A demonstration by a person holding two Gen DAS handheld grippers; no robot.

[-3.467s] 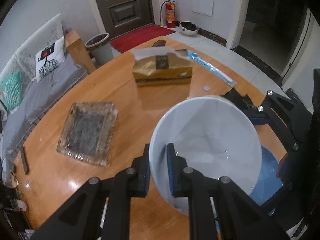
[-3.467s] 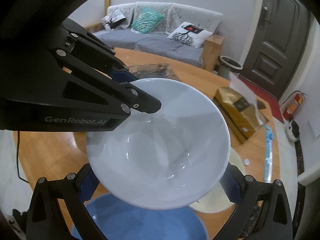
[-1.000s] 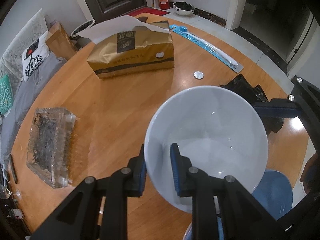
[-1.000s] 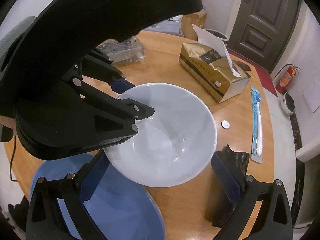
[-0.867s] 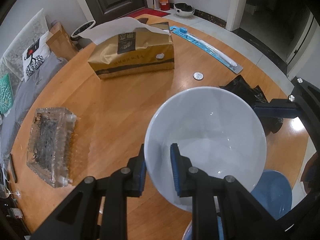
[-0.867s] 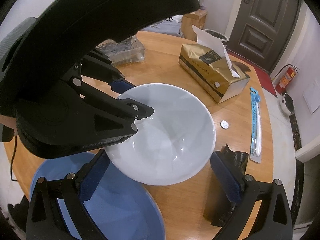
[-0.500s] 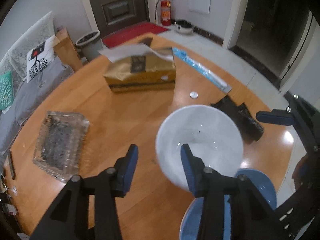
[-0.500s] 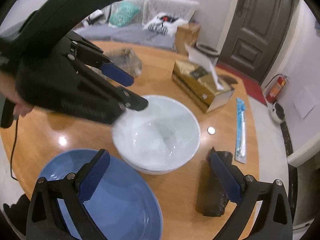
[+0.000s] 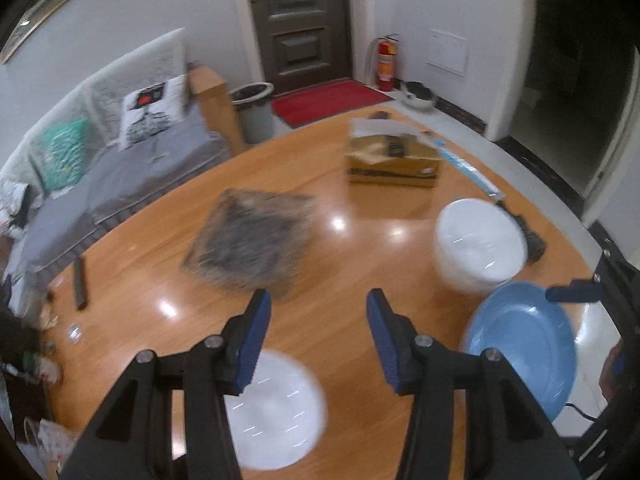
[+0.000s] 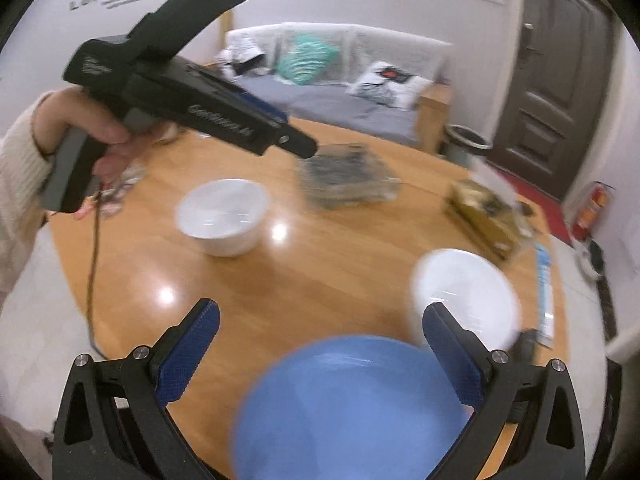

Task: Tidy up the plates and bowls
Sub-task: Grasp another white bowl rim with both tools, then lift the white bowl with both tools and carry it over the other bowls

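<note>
A white bowl [image 9: 478, 246] stands on the round wooden table [image 9: 352, 240], next to a blue plate [image 9: 524, 344]. Both also show in the right wrist view, the bowl [image 10: 464, 296] behind the plate [image 10: 352, 404]. A second white bowl [image 9: 276, 404] sits under my left gripper [image 9: 318, 332], which is open and empty; it also shows in the right wrist view [image 10: 222, 214]. My right gripper [image 10: 320, 356] is open and empty above the blue plate. The left gripper's body [image 10: 192, 104] hangs high over the table.
A glass ashtray [image 9: 252, 240] lies mid-table. A gold tissue box [image 9: 394, 160], a packaged toothbrush [image 9: 468, 168] and a black object [image 9: 530, 236] lie at the far side. A sofa [image 9: 100, 152] stands beyond the table's left edge.
My left gripper has let go of the white bowl, which now rests on the table. Both grippers have pulled up and back; the left has swung left over the second bowl.
</note>
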